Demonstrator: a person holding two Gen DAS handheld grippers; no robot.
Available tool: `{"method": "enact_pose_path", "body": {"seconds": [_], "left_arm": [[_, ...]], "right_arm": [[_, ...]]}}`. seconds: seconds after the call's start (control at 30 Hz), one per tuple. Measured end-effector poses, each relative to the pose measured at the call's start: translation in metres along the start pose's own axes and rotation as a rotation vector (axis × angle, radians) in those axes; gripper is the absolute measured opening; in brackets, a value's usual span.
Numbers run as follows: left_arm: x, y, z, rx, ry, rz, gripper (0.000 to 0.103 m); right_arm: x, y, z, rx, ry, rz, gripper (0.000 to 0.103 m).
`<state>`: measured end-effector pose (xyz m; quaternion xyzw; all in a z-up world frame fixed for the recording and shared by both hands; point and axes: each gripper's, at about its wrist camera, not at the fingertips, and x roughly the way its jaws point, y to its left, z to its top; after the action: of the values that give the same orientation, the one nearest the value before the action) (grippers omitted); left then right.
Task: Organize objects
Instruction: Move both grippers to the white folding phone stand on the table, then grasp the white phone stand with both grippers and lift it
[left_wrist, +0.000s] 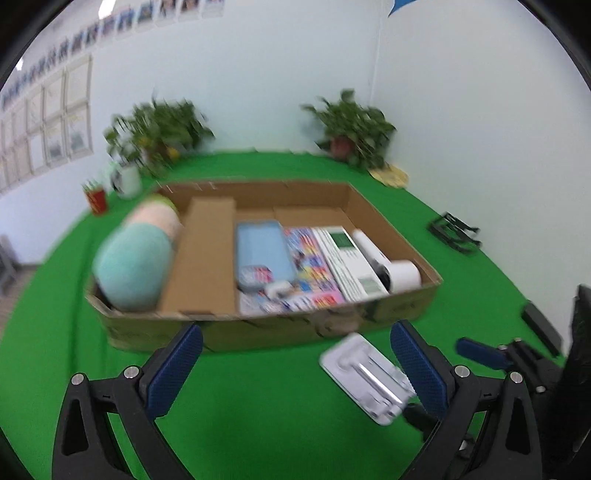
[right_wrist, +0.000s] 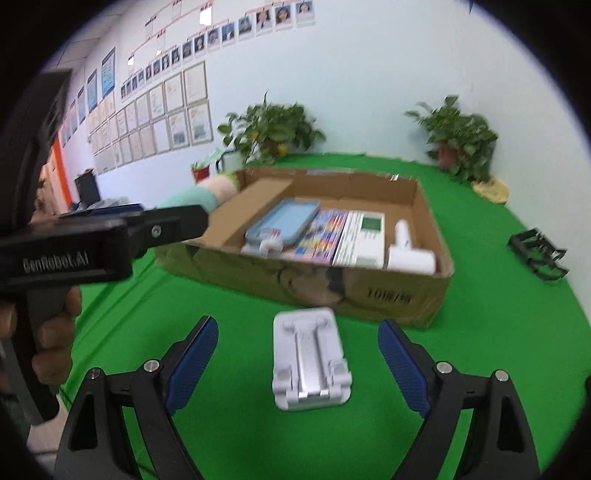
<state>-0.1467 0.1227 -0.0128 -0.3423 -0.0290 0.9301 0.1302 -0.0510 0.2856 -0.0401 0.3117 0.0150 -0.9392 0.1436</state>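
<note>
Flanking one white stand (right_wrist: 311, 359), two grippers' fingers (right_wrist: 400, 363) spread wide.

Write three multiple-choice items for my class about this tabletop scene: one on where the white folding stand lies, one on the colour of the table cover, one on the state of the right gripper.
1. Where does the white stand lie?
A. inside the cardboard box
B. on the table cover in front of the cardboard box
C. beside a potted plant

2. What colour is the table cover?
A. green
B. blue
C. grey

3. How is the right gripper?
A. shut on the stand
B. shut, empty
C. open

Answers:
1 B, it rests on the cover, nearer than the box wall.
2 A, the cloth is bright green all over.
3 C, its fingers stand apart on either side of the stand.
</note>
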Motion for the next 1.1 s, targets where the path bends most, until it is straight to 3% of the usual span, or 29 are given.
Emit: {"method": "enact_pose_path", "body": {"seconds": [0.1,0.3,0.43,0.53,0.63,0.83,0.97,1.1], "left_arm": [[0.03,0.008,-0.007,-0.059,0.113,-0.065,0.102],[0.068,0.018,-0.025,-0.129,0.214,-0.14,0.102],[0.085,0.024,-0.038,-0.177,0.272,-0.177,0.102],[0.092,0.028,-0.045,-0.206,0.291,-0.204,0.1],[0.095,0.03,-0.052,-0.213,0.31,-0.221,0.097],[0.094,0.03,-0.06,-0.218,0.326,-0.279,0.095],[0.087,0.028,-0.066,-0.228,0.342,-0.363,0.094],[0.08,0.028,-0.071,-0.236,0.346,-0.364,0.087]], "right_arm": [[0.014,-0.005,-0.01,0.006,0.062,0.037,0.088],[0.051,-0.025,-0.022,0.073,0.208,0.063,0.088],[0.061,-0.022,-0.026,0.066,0.242,0.102,0.088],[0.068,-0.012,-0.029,0.037,0.275,0.101,0.08],[0.066,-0.004,-0.03,-0.002,0.273,0.031,0.066],[0.054,0.007,-0.038,0.03,0.283,0.018,0.066],[0.047,0.015,-0.043,0.091,0.285,0.063,0.066],[0.041,0.022,-0.047,0.159,0.287,0.114,0.066]]}}
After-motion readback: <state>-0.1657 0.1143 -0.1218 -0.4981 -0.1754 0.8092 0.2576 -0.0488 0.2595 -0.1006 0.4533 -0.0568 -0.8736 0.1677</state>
